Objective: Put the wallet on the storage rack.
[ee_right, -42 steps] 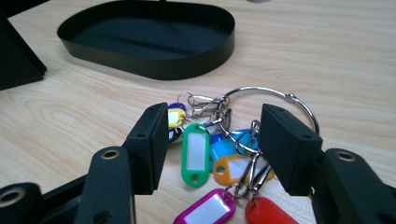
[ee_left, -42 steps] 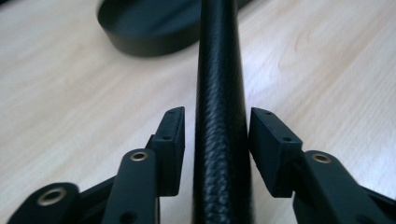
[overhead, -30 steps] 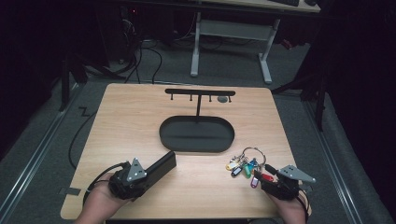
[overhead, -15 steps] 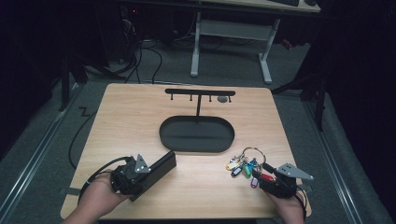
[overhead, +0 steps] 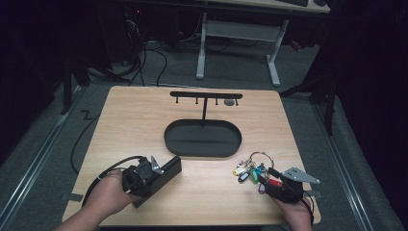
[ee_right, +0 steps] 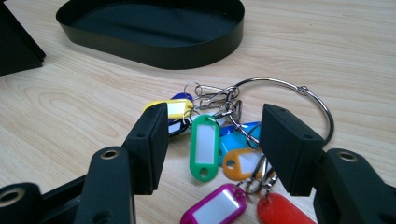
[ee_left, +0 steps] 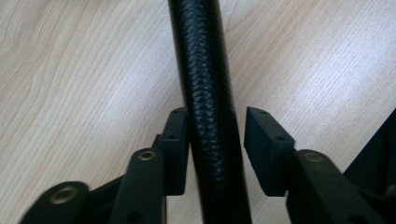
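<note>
Now, from the high view: left gripper (overhead: 153, 174) at the near-left of the pale wooden bench (overhead: 134, 125), jaws set about the near end of the long black pebbled-leather case (overhead: 169, 166), which lies slanted toward the black oval metal tray (overhead: 168, 139). Right gripper (overhead: 266, 182) near the front-right corner, just behind the bunch of coloured plastic key tags on a steel ring (overhead: 248, 171). Black T-shaped hook stand (overhead: 206, 95) rising from the tray, nothing hung from it as far as can be told. Against the earlier high view: left hand nudged a little inward and up, case in much the same place; right hand and key bunch unchanged. Next, the left gripper view: jaws just closing on the case (ee_left: 205, 70), one pad (ee_left: 176, 149) already against its side, the other (ee_left: 264, 149) short of it by a sliver, so not yet clamped. Probably the start of a grasp, with a lift still to come. Finally, the right gripper view: jaws spread wide and released, straddling the bunch, green tag (ee_right: 204, 147) between them, ring (ee_right: 299, 91) lying flat beyond, tray wall (ee_right: 187, 53) farther back; nothing gripped here, seemingly waiting.
</note>
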A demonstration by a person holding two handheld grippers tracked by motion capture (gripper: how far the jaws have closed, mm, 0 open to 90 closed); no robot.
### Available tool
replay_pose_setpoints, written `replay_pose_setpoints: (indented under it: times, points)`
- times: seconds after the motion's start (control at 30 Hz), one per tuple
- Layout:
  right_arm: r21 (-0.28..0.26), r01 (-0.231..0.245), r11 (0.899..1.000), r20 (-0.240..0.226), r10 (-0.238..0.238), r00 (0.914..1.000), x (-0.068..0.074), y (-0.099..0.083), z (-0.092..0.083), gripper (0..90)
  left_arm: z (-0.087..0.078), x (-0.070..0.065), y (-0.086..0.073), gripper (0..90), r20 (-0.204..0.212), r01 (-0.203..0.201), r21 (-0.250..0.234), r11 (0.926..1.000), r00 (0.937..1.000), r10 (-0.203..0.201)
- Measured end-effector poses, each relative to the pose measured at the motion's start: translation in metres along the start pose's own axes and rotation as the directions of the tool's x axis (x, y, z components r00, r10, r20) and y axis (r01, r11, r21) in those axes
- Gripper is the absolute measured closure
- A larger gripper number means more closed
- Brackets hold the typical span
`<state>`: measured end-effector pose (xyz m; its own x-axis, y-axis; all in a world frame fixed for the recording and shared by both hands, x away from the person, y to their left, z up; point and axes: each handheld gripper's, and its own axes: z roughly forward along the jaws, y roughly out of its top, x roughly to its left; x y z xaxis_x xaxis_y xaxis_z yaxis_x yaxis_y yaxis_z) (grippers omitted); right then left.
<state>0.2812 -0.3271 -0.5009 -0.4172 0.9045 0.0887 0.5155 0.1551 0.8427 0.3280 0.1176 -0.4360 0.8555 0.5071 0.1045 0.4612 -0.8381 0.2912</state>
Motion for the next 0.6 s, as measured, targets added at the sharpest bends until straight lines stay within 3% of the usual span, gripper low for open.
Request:
replay_pose_setpoints:
  times: [0.27,0.47,0.6]
  points:
    - [0.016,0.008,1.000,-0.022,-0.007,0.9997,0.0015,0.0025,0.0098,43.4,-0.0003,-0.0006,-0.0001,72.0,-0.005,-0.040,-0.011,0.9991,0.9992,0.040]
    - [-0.002,0.004,1.000,-0.011,-0.004,0.9999,0.0017,0.0041,0.0053,43.4,-0.0008,-0.0058,0.0004,72.9,-0.054,-0.095,-0.021,0.9952,0.9941,0.094]
    - [-0.003,0.008,1.000,-0.009,-0.008,0.9999,0.0012,0.0041,0.0037,43.4,-0.0046,-0.0095,0.0027,73.0,-0.061,-0.129,-0.041,0.9909,0.9901,0.126]
